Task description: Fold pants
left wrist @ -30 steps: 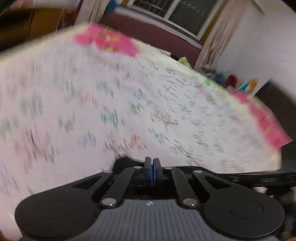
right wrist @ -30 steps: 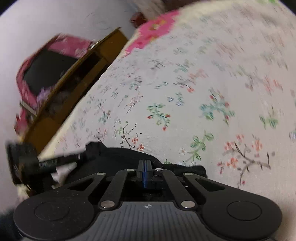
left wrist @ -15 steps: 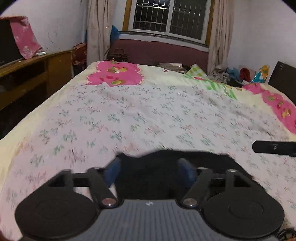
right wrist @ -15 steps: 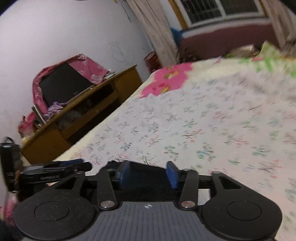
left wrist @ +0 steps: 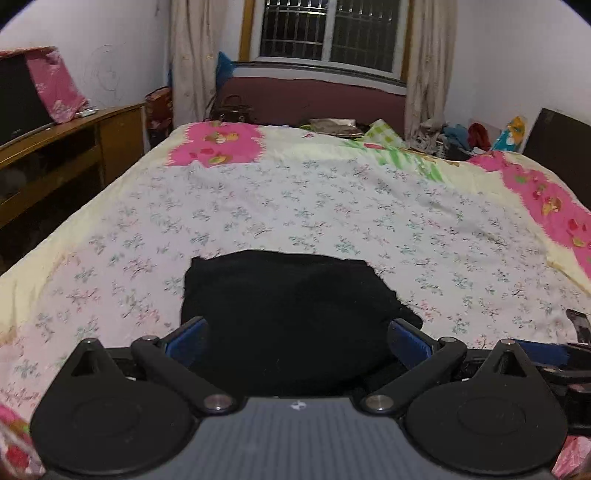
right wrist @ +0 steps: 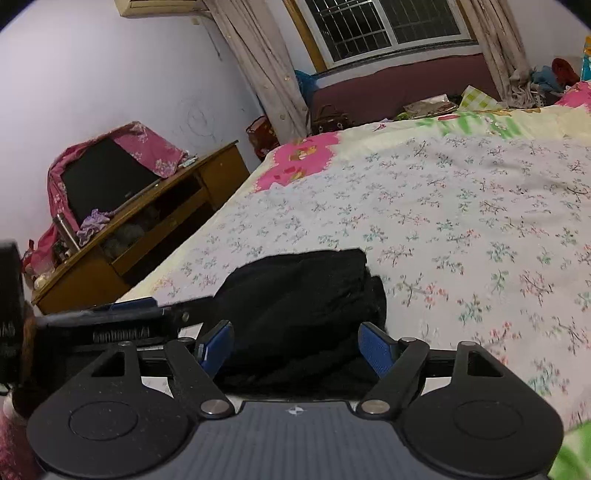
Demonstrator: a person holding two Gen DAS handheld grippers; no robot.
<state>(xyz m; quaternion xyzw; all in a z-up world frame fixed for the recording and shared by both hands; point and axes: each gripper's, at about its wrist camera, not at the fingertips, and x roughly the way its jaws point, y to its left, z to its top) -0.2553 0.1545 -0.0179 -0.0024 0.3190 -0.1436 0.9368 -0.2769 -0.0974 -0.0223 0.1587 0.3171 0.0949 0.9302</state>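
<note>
The black pants [left wrist: 291, 314] lie folded into a compact rectangle on the floral bed sheet, near the front edge of the bed. They also show in the right wrist view [right wrist: 306, 310] as a thick stack. My left gripper [left wrist: 295, 339] is open and empty, raised over the near side of the pants. My right gripper [right wrist: 295, 347] is open and empty, just behind the pants' near right side. The left gripper's finger [right wrist: 125, 317] shows at the left of the right wrist view.
The bed [left wrist: 332, 206] has a floral sheet with pink patches. A wooden cabinet [left wrist: 66, 155] with a covered TV [right wrist: 103, 177] stands left of the bed. A window [left wrist: 328, 33], curtains and piled clothes [left wrist: 454, 136] are at the far end.
Both grippers were shut on the pants a second ago; they have opened, let the pants go and pulled up and back. The folded pants now rest on the bed.
</note>
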